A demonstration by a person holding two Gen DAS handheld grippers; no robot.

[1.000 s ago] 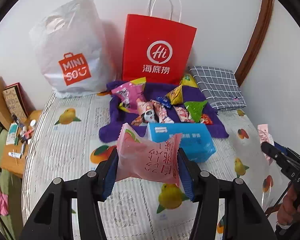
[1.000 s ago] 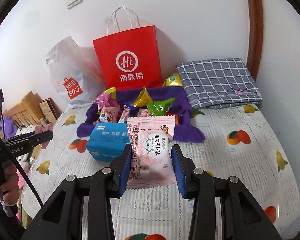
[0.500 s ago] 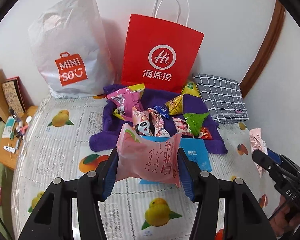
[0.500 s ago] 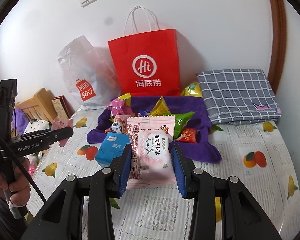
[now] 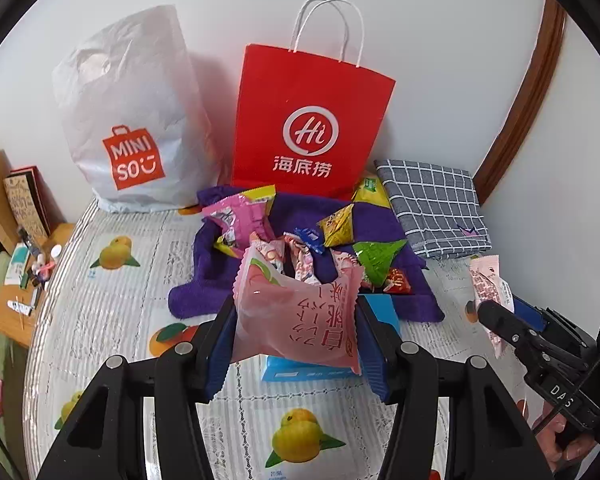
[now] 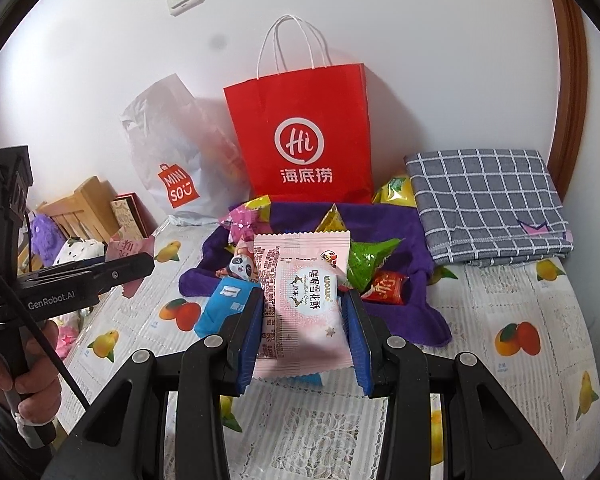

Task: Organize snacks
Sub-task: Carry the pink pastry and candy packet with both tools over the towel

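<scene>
Left gripper (image 5: 296,332) clamped on pink peach-print packet (image 5: 296,312), lower centre. Right gripper (image 6: 304,332) clamped on pale pink snowflake-crisp packet (image 6: 300,300) — loose snacks on purple towel (image 6: 392,232) beyond, mid-frame.

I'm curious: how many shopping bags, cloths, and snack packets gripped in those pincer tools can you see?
Shopping bags: 2 (white plastic bag, red paper bag)
Cloths: 2 (purple towel, grey checked cloth)
Gripped snack packets: 2 (puffy pink packet in left hand-held gripper, flat pink packet in right hand-held gripper)
Total: 6
</scene>
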